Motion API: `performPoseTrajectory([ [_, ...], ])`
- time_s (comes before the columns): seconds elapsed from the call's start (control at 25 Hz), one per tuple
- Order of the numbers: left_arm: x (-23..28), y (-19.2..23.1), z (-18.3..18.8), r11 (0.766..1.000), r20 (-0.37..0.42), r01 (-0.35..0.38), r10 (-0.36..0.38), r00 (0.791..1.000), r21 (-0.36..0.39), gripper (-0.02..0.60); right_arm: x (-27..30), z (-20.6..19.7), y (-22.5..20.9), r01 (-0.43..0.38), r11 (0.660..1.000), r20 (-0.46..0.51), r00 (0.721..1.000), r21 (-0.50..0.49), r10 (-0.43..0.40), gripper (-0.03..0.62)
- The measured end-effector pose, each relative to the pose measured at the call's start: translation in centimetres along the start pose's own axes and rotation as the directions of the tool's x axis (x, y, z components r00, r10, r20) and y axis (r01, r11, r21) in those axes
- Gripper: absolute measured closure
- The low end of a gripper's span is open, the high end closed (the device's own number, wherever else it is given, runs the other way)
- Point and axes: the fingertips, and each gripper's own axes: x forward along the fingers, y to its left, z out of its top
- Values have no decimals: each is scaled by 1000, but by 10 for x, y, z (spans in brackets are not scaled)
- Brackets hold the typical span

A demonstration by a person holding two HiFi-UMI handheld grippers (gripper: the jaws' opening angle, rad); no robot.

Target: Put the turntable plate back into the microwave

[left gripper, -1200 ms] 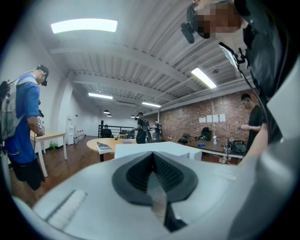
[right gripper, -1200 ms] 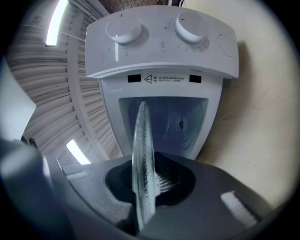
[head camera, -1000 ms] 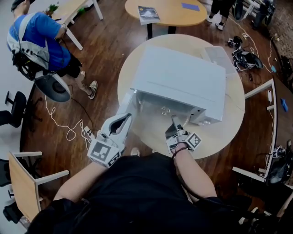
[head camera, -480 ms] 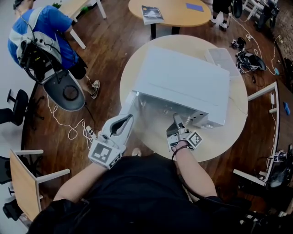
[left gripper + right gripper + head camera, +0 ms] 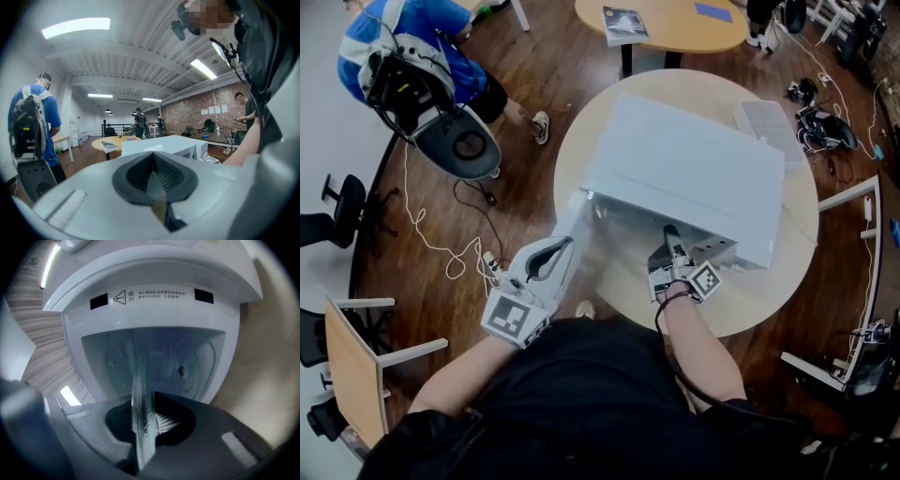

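Note:
A white microwave (image 5: 694, 178) stands on a round wooden table (image 5: 769, 281), its door (image 5: 572, 225) swung open to the left. My right gripper (image 5: 671, 240) reaches into the mouth of the cavity. In the right gripper view it (image 5: 143, 420) is shut on the clear glass turntable plate (image 5: 138, 390), seen edge-on and running forward into the cavity (image 5: 112, 362). The dark drive hub (image 5: 180, 371) shows on the cavity floor beside the plate. My left gripper (image 5: 555, 247) hangs off the table beside the open door, and its jaws (image 5: 153, 178) are shut on nothing.
A pale flat box (image 5: 769, 122) lies on the table behind the microwave. A person in blue with a backpack (image 5: 412, 66) bends over a round stool (image 5: 469, 145) at upper left. White cable (image 5: 441, 248) trails on the floor. A second table (image 5: 675, 23) carries a book.
My right gripper has moved forward with the plate, deeper into the microwave's mouth. The left gripper has stayed put. The person in blue has shifted in the background.

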Motion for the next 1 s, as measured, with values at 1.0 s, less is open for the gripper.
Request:
performPoseTrajectory([
  [1.0,1,9,-9,999,-50,-45,45,998,4,575,40,21,-15,21,1000,82,996,19,-23,566],
])
